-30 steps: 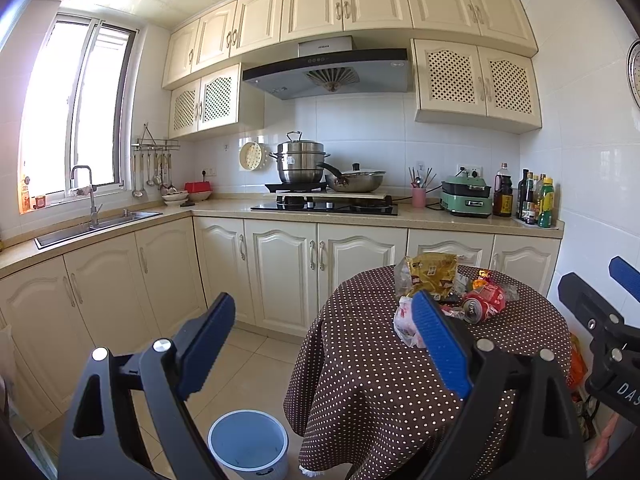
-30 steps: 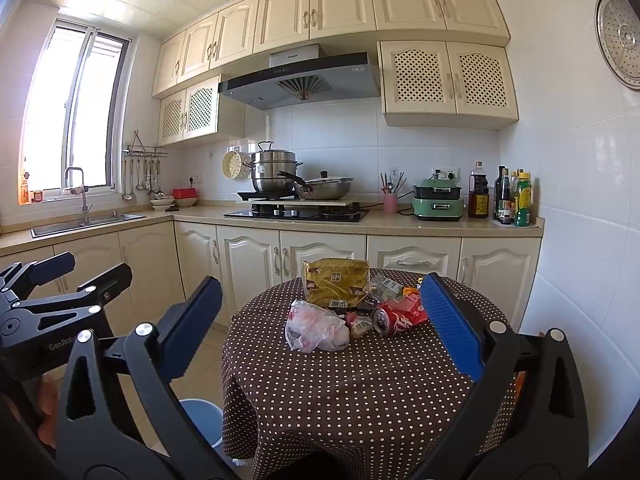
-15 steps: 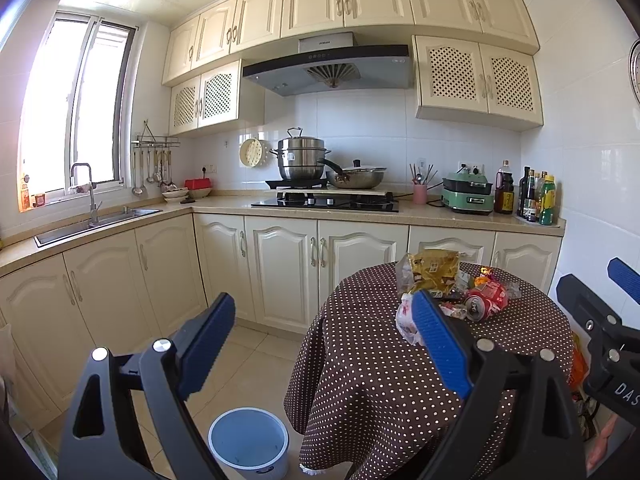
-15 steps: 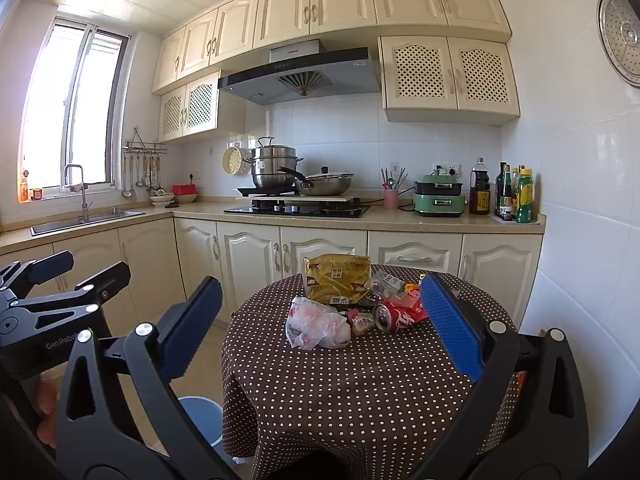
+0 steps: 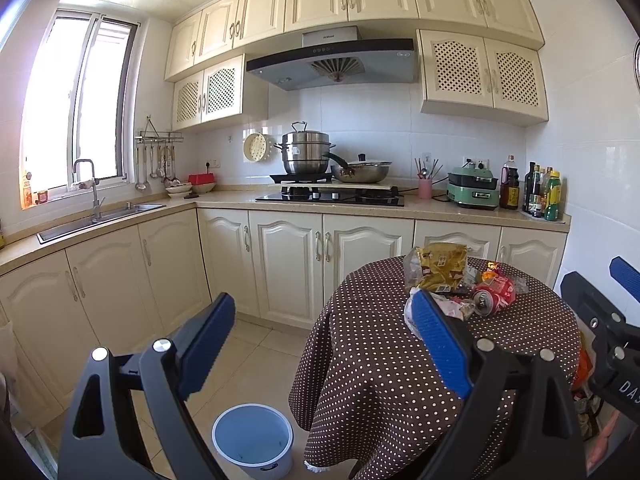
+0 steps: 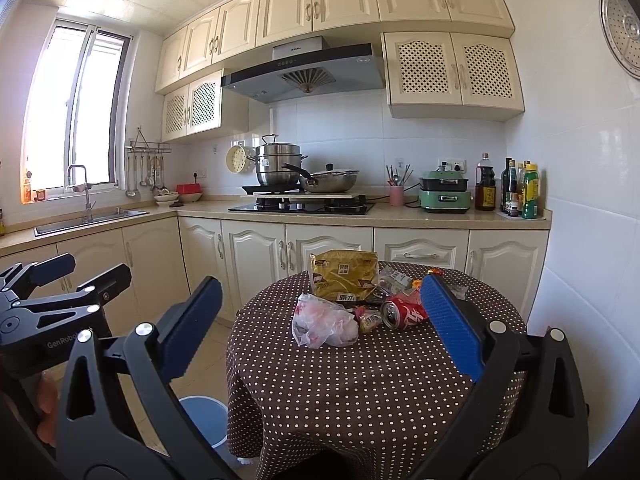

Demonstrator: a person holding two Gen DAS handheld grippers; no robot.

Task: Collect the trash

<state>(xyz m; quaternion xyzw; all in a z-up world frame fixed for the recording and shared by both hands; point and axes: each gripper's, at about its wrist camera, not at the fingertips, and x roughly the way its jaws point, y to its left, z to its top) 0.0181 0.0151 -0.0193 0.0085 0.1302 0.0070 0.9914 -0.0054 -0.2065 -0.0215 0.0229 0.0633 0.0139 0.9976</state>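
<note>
trash (image 6: 352,304) lies on table beyond both empty, wide jaws

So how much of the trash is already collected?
None yet. The bin on the floor looks empty. Both tools, left and right, are open and hold nothing. The plastic bag, can and gold packet all remain on the table.

Left claw (image 5: 320,344) and right claw (image 6: 320,328) both level, side by side, jaws spread wide, empty.
</note>
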